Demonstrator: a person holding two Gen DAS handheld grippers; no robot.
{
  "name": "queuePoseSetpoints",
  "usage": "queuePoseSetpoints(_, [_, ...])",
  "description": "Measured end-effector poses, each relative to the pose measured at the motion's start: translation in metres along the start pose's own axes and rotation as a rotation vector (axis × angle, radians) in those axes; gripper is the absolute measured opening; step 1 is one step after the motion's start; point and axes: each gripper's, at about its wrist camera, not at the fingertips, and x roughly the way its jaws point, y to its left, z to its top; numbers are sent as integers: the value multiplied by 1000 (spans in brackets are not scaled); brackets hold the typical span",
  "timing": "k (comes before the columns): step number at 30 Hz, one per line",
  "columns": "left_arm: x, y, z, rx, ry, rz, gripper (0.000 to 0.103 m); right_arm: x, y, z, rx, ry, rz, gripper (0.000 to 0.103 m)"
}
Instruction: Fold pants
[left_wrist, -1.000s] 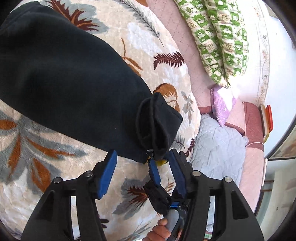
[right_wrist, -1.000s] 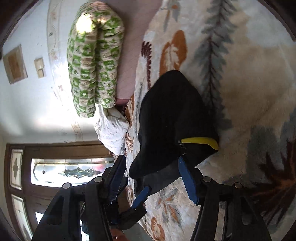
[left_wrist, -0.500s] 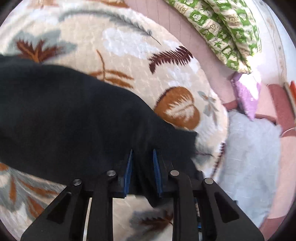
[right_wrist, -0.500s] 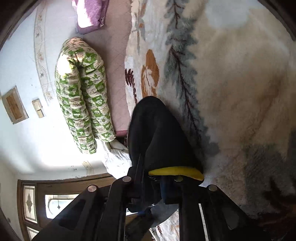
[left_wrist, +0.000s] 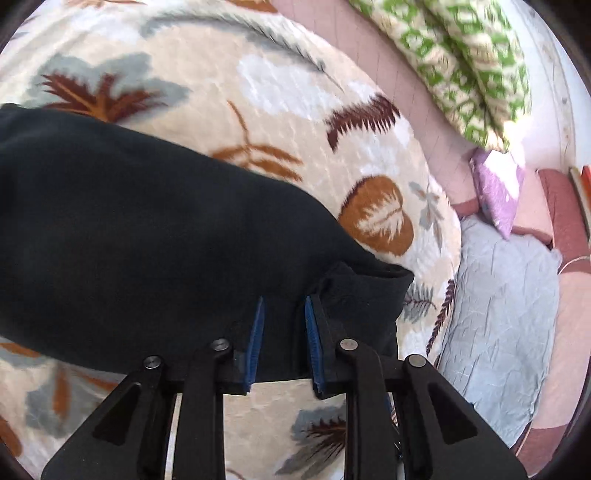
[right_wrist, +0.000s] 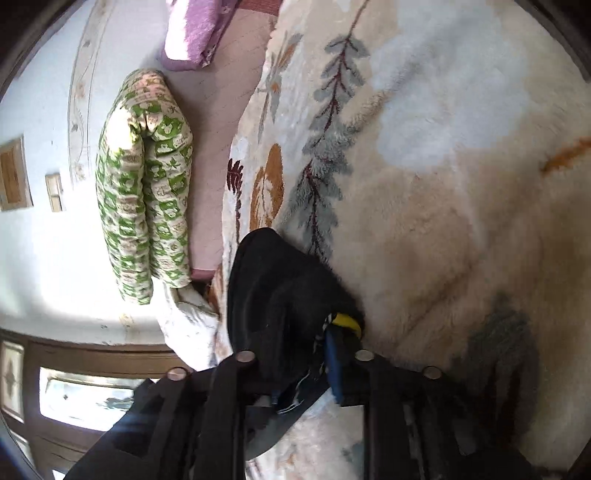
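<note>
Black pants (left_wrist: 140, 236) spread across left and centre of left wrist view, lying on leaf-print blanket (left_wrist: 288, 92); cuff end bunched at lower centre-right of frame. Fold of black cloth pinched between blue pads of left gripper (left_wrist: 283, 325), jaws narrowed to a slim gap filled by fabric. Rest of garment trailing away to left edge of frame.

In right wrist view, pants (right_wrist: 273, 291) seen as dark mound at lower centre, rising from the jaws toward mid-frame. Right gripper (right_wrist: 303, 362) nearly closed, cloth clamped between fingers; one blue pad (right_wrist: 334, 363) visible at right side of bunch, other pad hidden by fabric. Yellow tab (right_wrist: 345, 320) on garment edge just above blue pad, touching blanket (right_wrist: 443, 147).

Surroundings, left wrist view: green-and-white patterned quilt (left_wrist: 461, 55) rolled at upper right, on pink bedding (left_wrist: 417, 110); purple pillow (left_wrist: 498, 188) at right; grey quilted sheet (left_wrist: 498, 314) at lower right beside blanket edge.

Right wrist view: same green quilt (right_wrist: 144, 192) at left centre, purple pillow (right_wrist: 192, 33) at top, window (right_wrist: 88, 398) at lower left.
</note>
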Motion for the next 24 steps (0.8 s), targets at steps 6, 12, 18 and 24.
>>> queuePoseSetpoints(6, [-4, 8, -10, -24, 81, -77, 20, -28, 48, -12, -210, -10, 21, 55])
queuePoseSetpoints(12, [21, -15, -37, 57, 161, -101, 30, 35, 104, 16, -528, 84, -240, 58])
queuePoseSetpoints(18, [46, -37, -33, 120, 124, 14, 30, 84, 108, 23, -702, 142, -424, 51])
queuePoseSetpoints(24, [43, -42, -32, 162, 125, 40, 30, 107, 104, 34, -768, 86, -527, 31])
